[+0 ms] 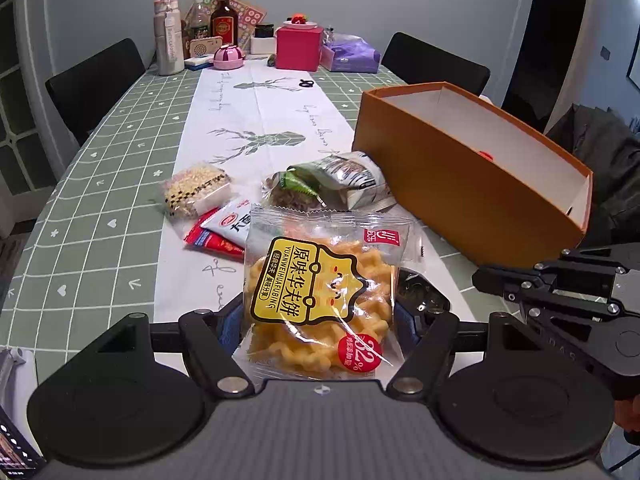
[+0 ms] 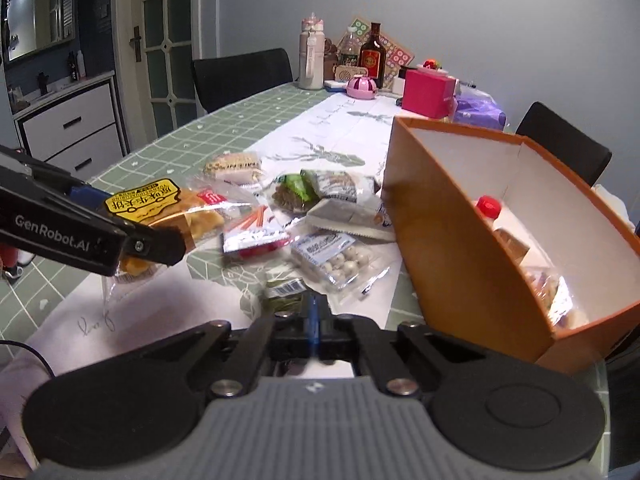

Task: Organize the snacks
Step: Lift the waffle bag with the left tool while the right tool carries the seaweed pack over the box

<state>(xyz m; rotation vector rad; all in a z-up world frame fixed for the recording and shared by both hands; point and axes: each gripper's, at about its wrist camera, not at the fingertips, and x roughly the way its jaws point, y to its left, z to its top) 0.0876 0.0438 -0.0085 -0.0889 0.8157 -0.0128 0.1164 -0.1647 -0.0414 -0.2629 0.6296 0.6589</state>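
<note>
On the desk [image 1: 100,152], under a green checked cloth with a white runner, snack packets lie loose beside an orange box [image 2: 460,216].

Item 1, left tool [image 1: 320,316]: jaws set wide and clamped on a yellow waffle-biscuit bag [image 1: 320,300], which hangs clear of the desk. In the right wrist view the same bag sits at 9 o'clock, pinched between the tool's black fingers.

Item 2, right tool [image 2: 314,320]: jaws fully closed. A small green packet with a barcode [image 2: 284,292] lies just ahead of the tips; whether its edge is pinched cannot be told.

Item 3, orange box: open-topped, white inside, at 3 o'clock in the right wrist view. It already holds a red-capped bottle [image 2: 488,206] and a few clear-wrapped snacks at its near end.

Item 4, loose stock, near 12 o'clock of the left tool: a noodle cake [image 1: 198,192], a red-and-white sachet [image 1: 220,232], a grey-and-white pouch with a green wrapper [image 1: 336,180]. A bag of round white candies [image 2: 340,260] lies just beside the box.

Item 5, far end of the desk: bottles, a pink box [image 1: 298,48], a purple bag [image 1: 352,56].

Status, by estimate: an early-to-middle stage. A few items are boxed, one bag is in transit, and at least five packets are not yet stowed.
</note>
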